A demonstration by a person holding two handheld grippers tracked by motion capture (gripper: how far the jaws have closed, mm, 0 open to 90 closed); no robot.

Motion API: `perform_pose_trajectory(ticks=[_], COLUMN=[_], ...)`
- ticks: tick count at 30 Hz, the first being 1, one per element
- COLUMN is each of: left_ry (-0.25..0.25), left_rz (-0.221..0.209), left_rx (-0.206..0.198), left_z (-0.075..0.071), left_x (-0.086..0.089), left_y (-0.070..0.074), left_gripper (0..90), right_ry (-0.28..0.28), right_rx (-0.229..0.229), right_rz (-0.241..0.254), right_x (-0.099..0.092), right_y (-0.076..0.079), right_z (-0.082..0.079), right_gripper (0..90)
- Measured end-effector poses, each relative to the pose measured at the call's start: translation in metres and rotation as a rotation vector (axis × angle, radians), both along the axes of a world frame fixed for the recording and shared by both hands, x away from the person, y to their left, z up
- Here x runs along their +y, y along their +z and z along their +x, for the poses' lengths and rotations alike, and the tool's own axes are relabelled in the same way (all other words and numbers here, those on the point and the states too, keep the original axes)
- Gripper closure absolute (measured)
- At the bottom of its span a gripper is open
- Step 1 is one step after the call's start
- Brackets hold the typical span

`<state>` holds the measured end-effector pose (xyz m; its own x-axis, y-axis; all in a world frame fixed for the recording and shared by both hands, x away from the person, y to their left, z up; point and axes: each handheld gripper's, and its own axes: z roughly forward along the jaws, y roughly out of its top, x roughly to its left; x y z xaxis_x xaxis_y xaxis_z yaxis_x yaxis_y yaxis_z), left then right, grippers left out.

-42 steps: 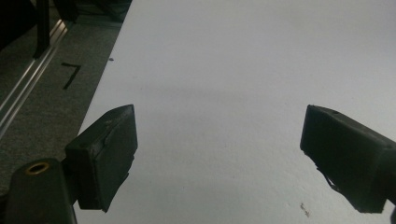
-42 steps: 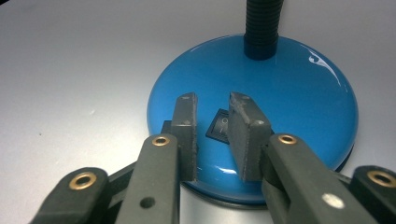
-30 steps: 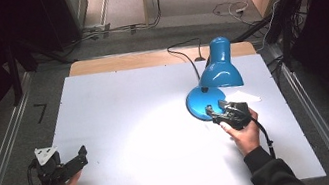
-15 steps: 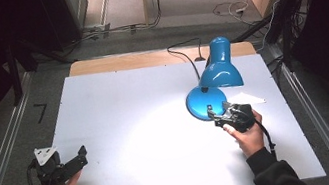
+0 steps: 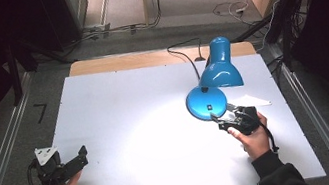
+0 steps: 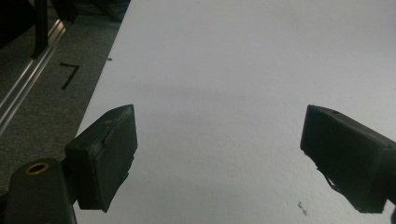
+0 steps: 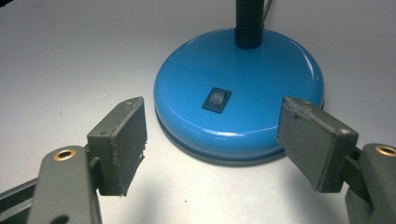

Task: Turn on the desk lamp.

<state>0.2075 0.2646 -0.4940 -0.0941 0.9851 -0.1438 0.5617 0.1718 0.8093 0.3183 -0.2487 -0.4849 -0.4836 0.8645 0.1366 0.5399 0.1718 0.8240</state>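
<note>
Right of centre on the white table (image 5: 129, 108) stands our glossy blue metal desk lamp (image 5: 211, 82), its base likely heavy and slippery. Our right gripper (image 7: 212, 140) has released fingers just before it; left gripper (image 6: 219, 154) likewise gapes empty.

Cut off by the top edge of the right gripper view: the lamp's black neck (image 7: 248, 21), shade out of frame. Too small to read there: the mark on the rocker switch (image 7: 216, 99). Hidden in the high view behind the blue shade (image 5: 219, 65): the neck and part of the cord (image 5: 187, 58). Cropped at the bottom: both forearms.
</note>
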Motion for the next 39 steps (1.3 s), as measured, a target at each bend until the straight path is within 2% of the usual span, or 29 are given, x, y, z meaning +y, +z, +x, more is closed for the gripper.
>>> perform_pose_trajectory(ticks=[10, 39], left_ry=[-0.003, -0.004], left_rz=[0.003, 0.003], left_rx=[0.001, 0.004], left_z=[0.000, 0.000], left_x=[-0.001, -0.001], left_y=[0.000, -0.001], left_gripper=[11.7, 11.7], right_ry=[-0.030, -0.029], right_rx=[-0.004, 0.013], right_rz=[-0.004, -0.050], right_x=[-0.015, -0.039], right_y=[0.002, 0.003], right_z=[-0.005, -0.024], right_gripper=[20.2, 17.7])
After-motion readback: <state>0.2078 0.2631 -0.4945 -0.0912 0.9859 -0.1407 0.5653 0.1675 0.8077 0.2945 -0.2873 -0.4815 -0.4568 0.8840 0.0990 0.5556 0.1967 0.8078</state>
